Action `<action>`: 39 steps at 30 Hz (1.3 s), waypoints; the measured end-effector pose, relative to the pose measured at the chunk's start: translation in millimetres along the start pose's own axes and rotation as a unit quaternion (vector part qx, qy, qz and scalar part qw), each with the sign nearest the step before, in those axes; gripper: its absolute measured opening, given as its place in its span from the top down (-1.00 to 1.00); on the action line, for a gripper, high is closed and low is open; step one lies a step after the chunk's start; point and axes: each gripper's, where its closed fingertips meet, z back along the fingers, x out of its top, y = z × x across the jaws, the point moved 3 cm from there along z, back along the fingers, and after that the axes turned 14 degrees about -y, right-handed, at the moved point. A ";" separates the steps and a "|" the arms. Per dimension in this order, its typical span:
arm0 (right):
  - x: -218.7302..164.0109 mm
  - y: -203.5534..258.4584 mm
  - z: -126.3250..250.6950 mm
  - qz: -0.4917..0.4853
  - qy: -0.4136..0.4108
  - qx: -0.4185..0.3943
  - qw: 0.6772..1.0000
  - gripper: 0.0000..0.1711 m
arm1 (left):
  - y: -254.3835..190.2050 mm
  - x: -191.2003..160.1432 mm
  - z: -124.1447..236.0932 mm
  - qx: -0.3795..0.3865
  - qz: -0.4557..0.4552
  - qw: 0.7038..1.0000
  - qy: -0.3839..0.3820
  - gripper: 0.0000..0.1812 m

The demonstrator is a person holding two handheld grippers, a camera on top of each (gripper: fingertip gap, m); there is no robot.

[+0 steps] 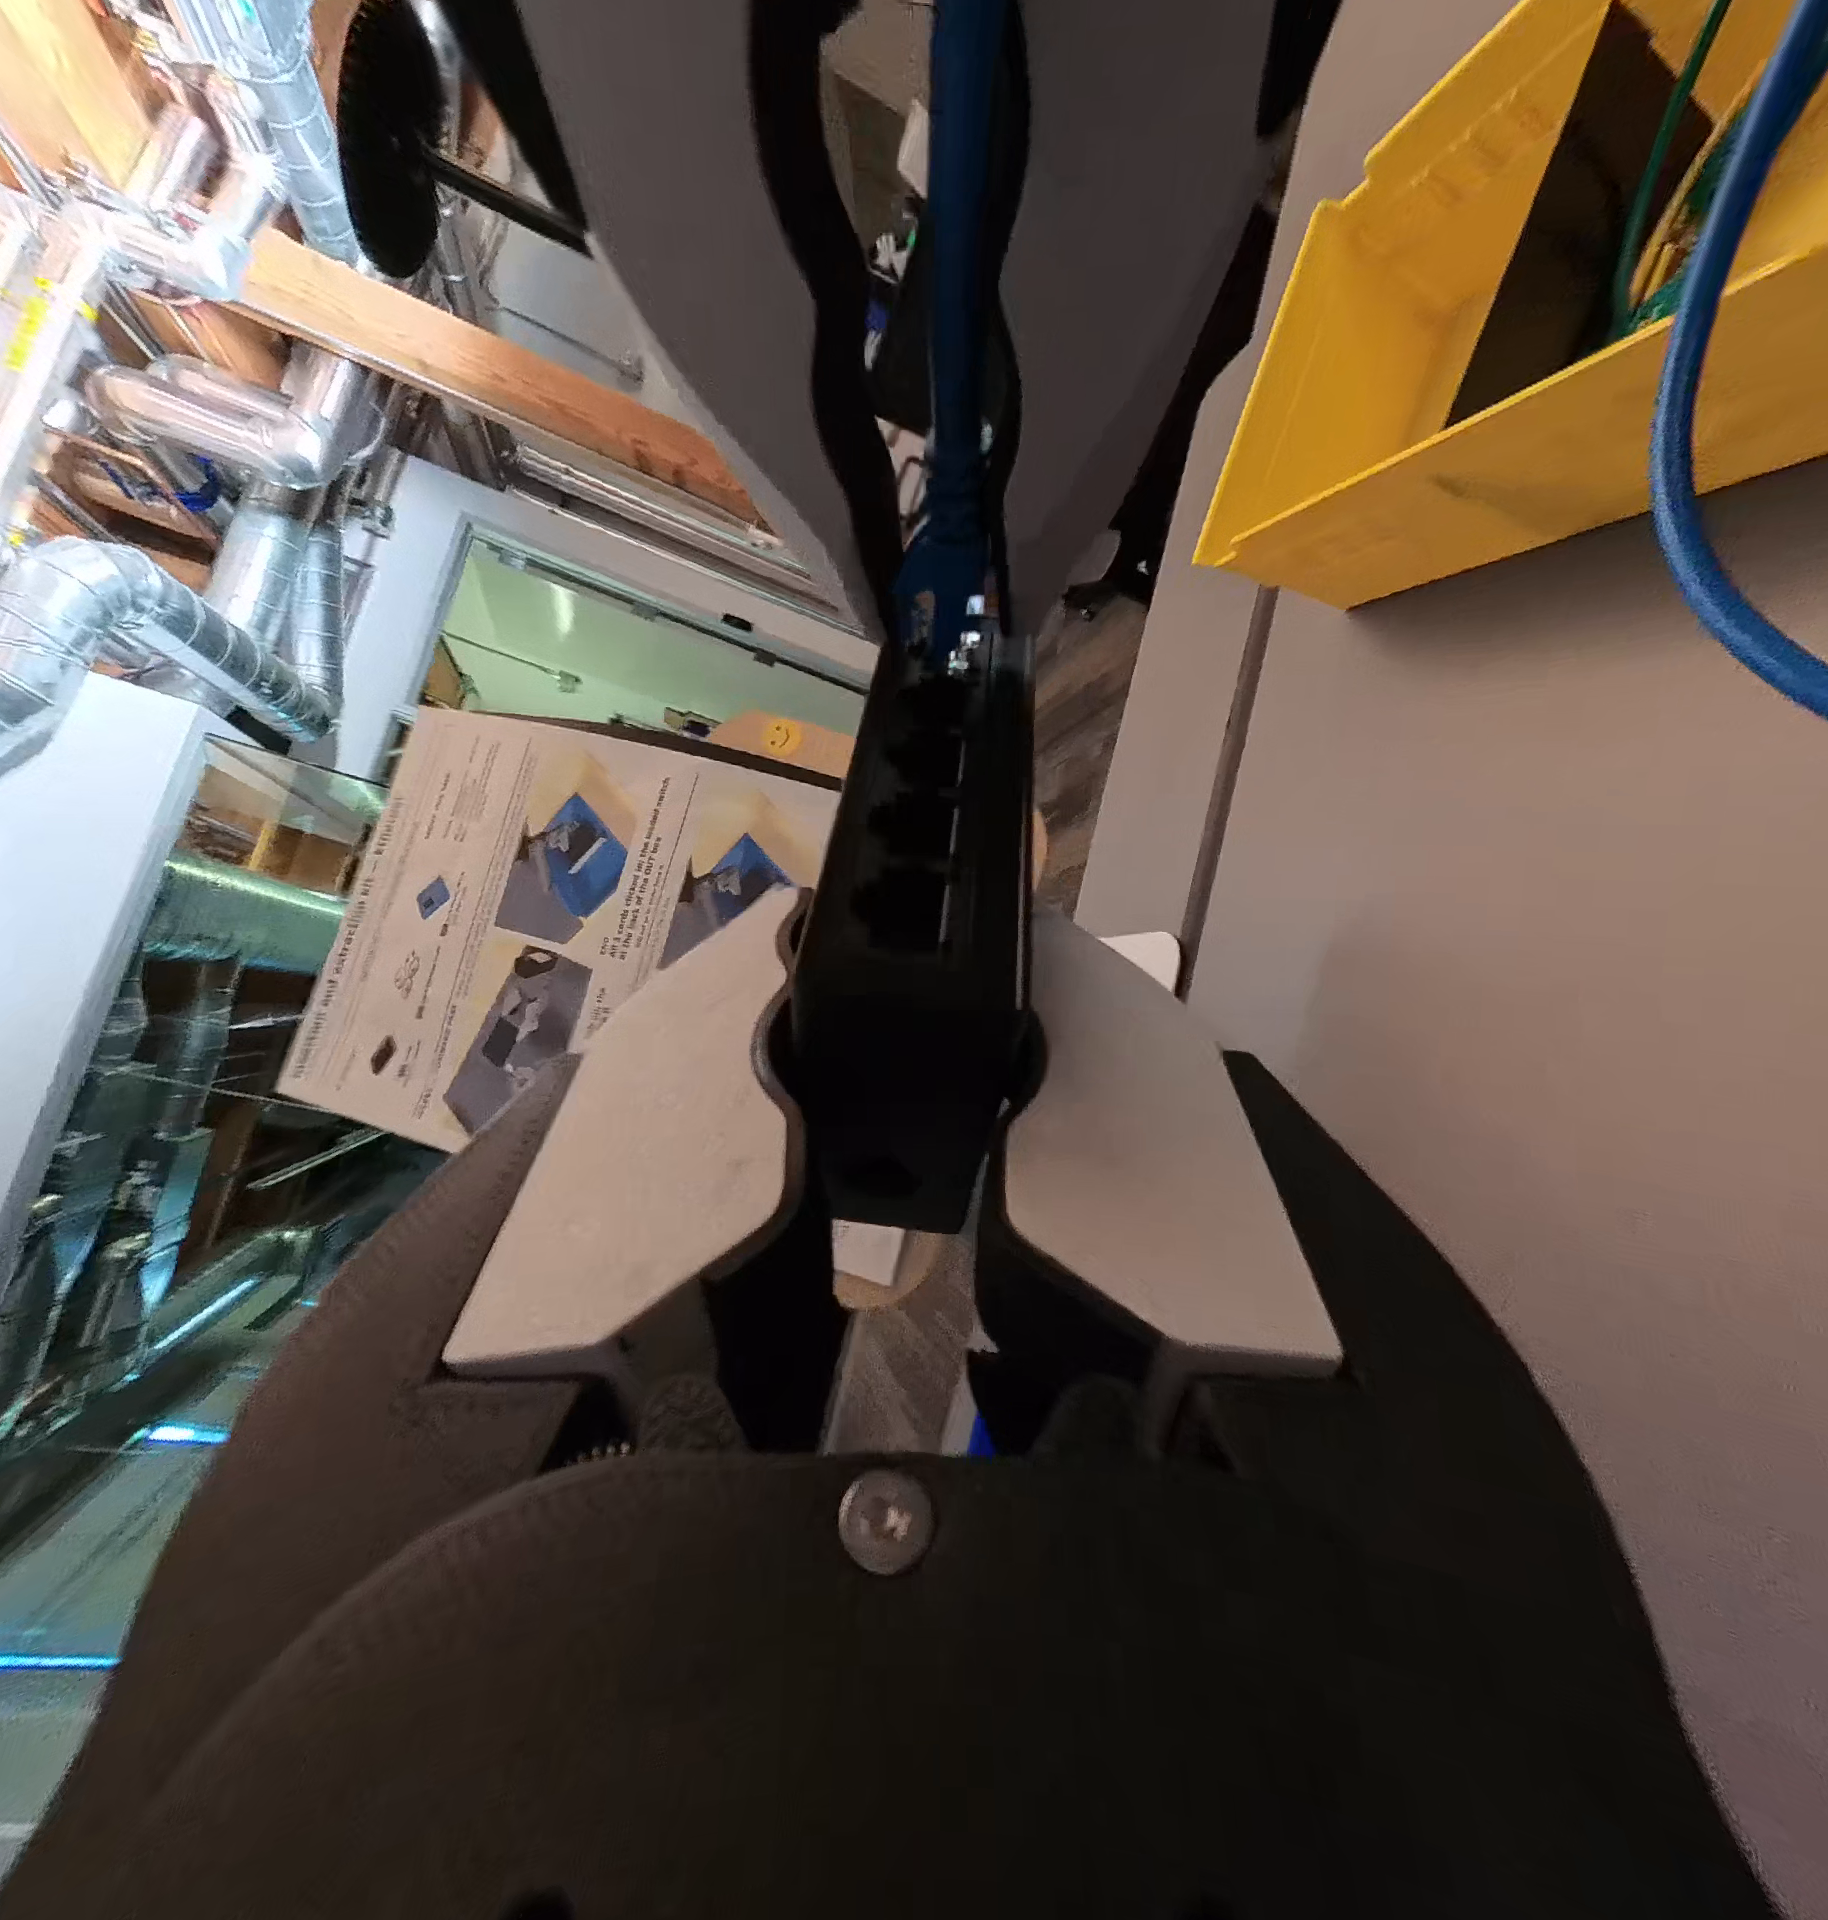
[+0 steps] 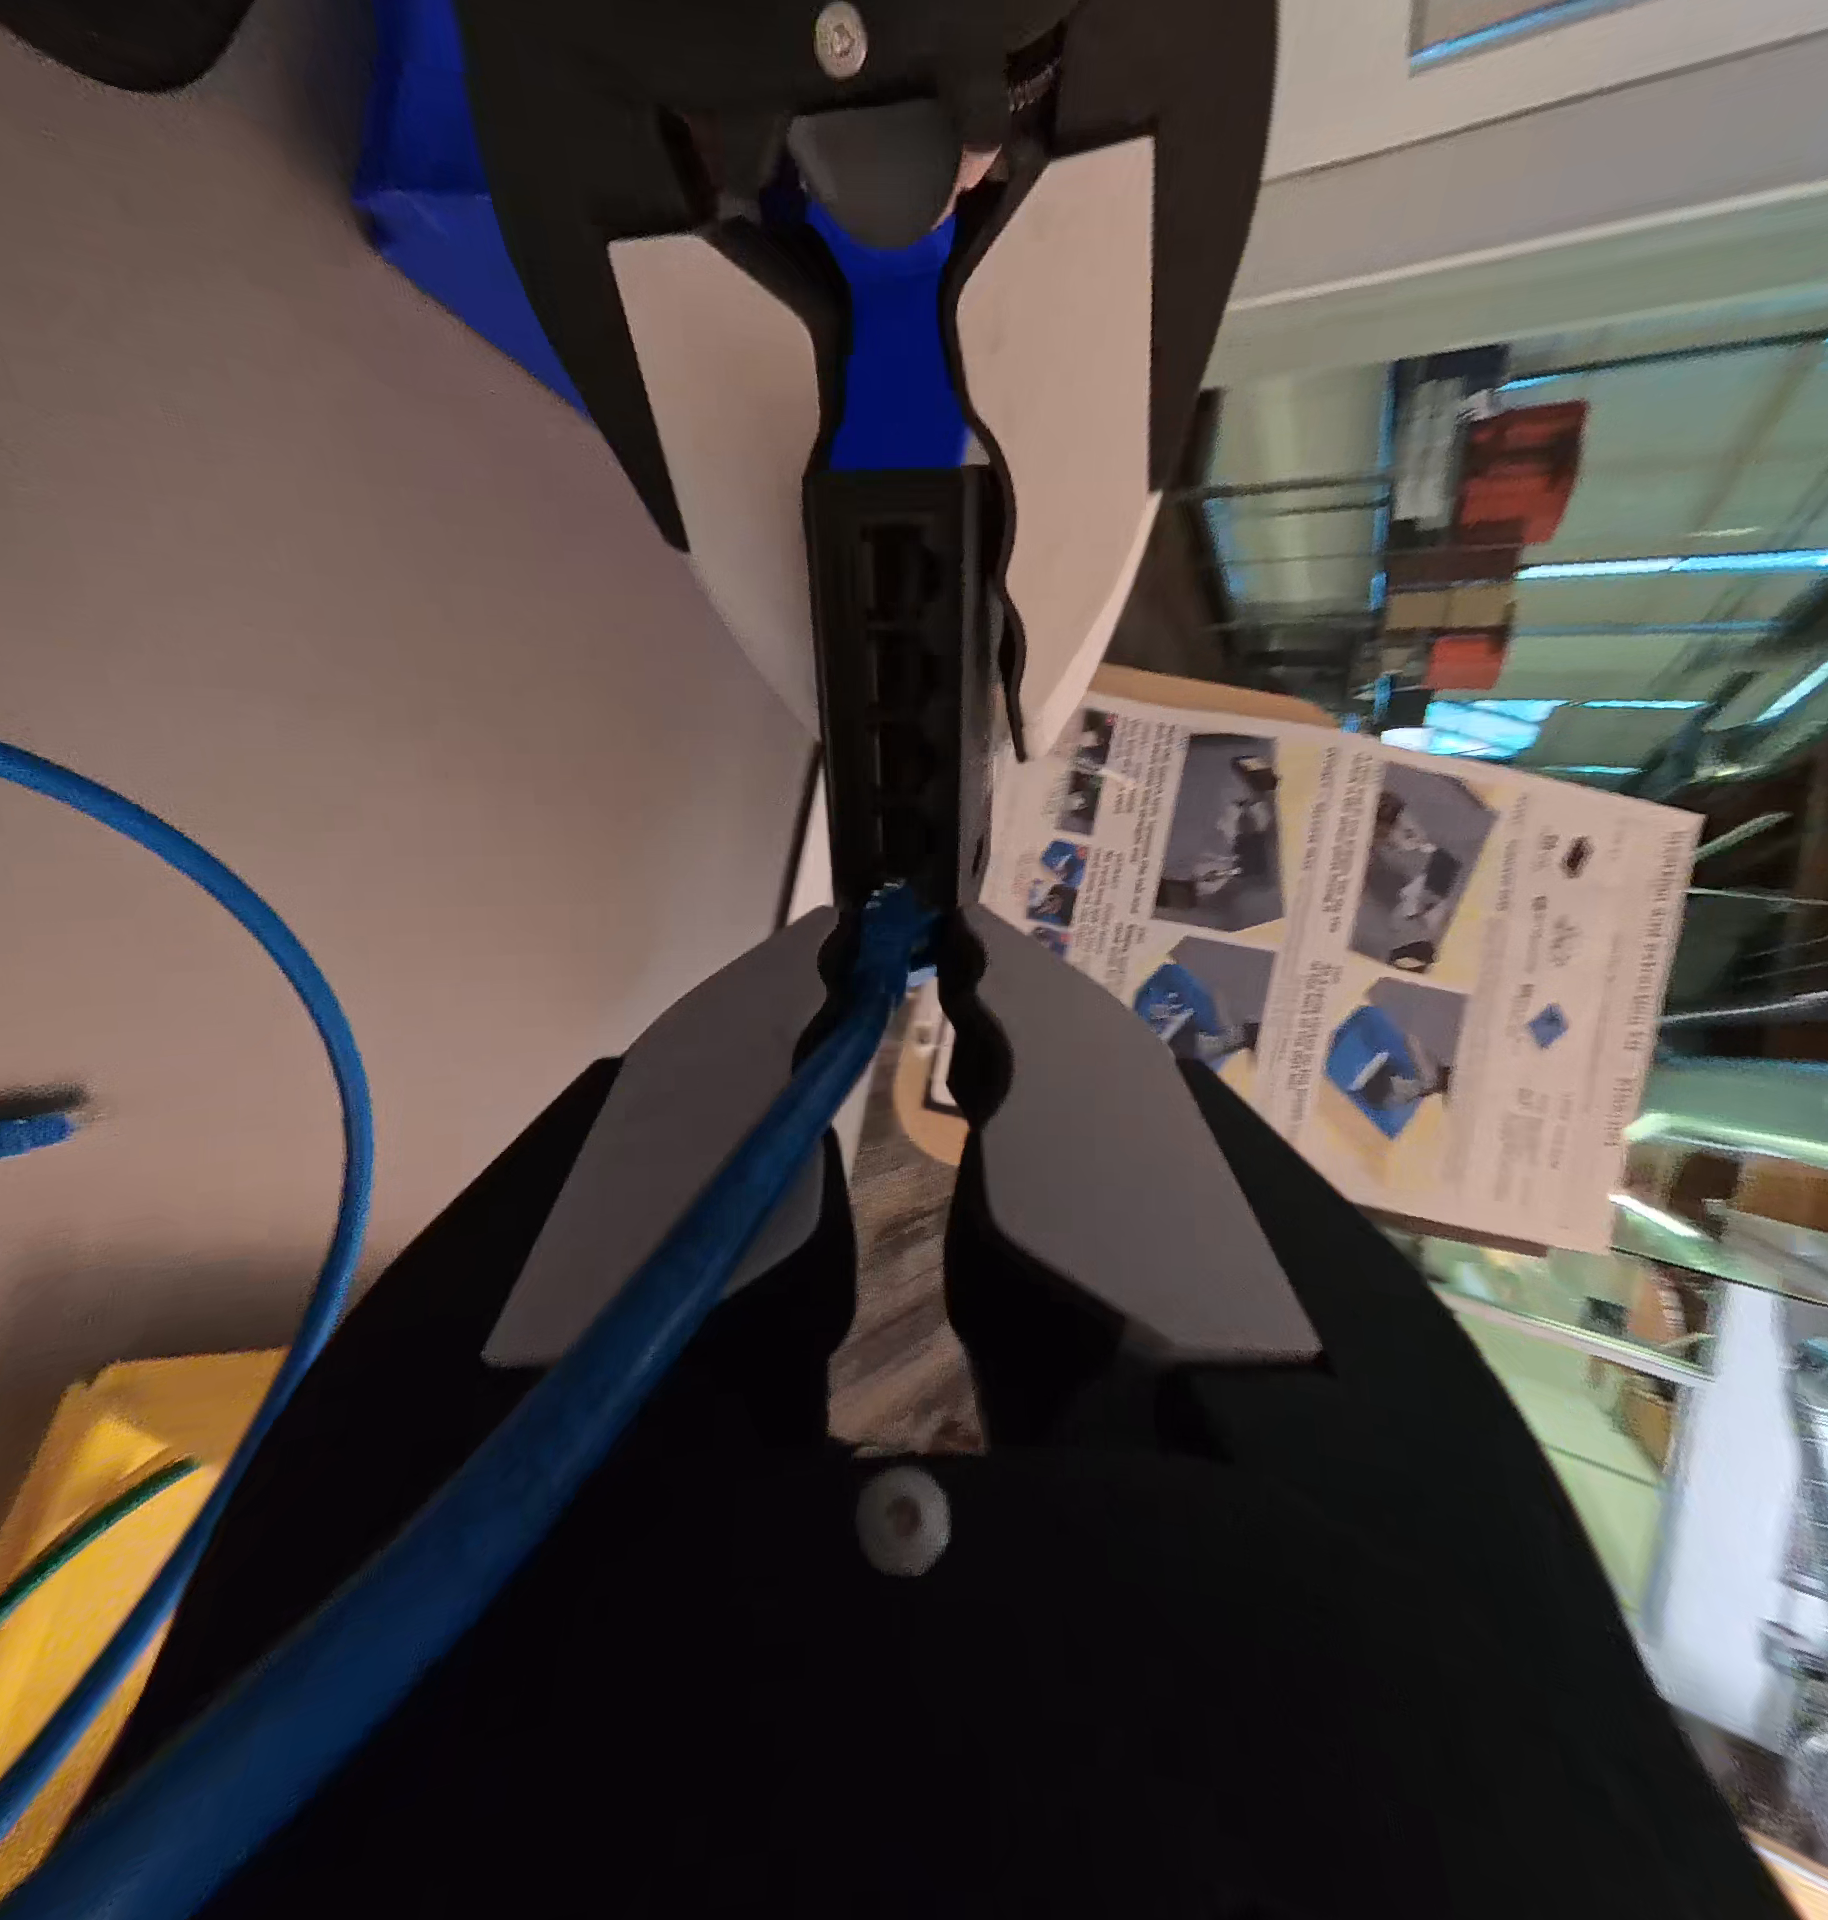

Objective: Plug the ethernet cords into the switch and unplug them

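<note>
Between my two claws hangs the small black plastic network switch (image 1: 915, 997), clamped at one end by my left gripper (image 1: 905, 1023). At its far end port my right gripper (image 2: 894, 961) pinches the blue ethernet cord (image 2: 681, 1236) just behind its plug. Blur hides whether the plug is seated; if I push off-axis, I judge it could jam or twist the switch loose.

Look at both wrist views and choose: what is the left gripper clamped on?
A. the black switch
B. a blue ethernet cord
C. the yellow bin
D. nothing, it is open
A: in the left wrist view the left gripper has its fingers closed on the black switch, while the right gripper holds the blue ethernet cord at the switch's end port.
</note>
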 end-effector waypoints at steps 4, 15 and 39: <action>-5.4 -2.4 -2.2 -0.049 0.005 0.047 0.998 0.82 | -2.1 -4.2 -5.2 -0.020 0.041 0.999 0.002 0.65; -27.4 9.7 -9.5 -0.128 0.042 0.138 0.981 0.81 | -23.3 -21.5 -28.4 -0.066 0.081 0.995 -0.002 0.65; -157.8 -106.4 185.0 -0.281 0.225 -0.096 0.928 0.82 | 22.8 -47.0 -0.6 0.032 0.238 0.971 -0.019 0.67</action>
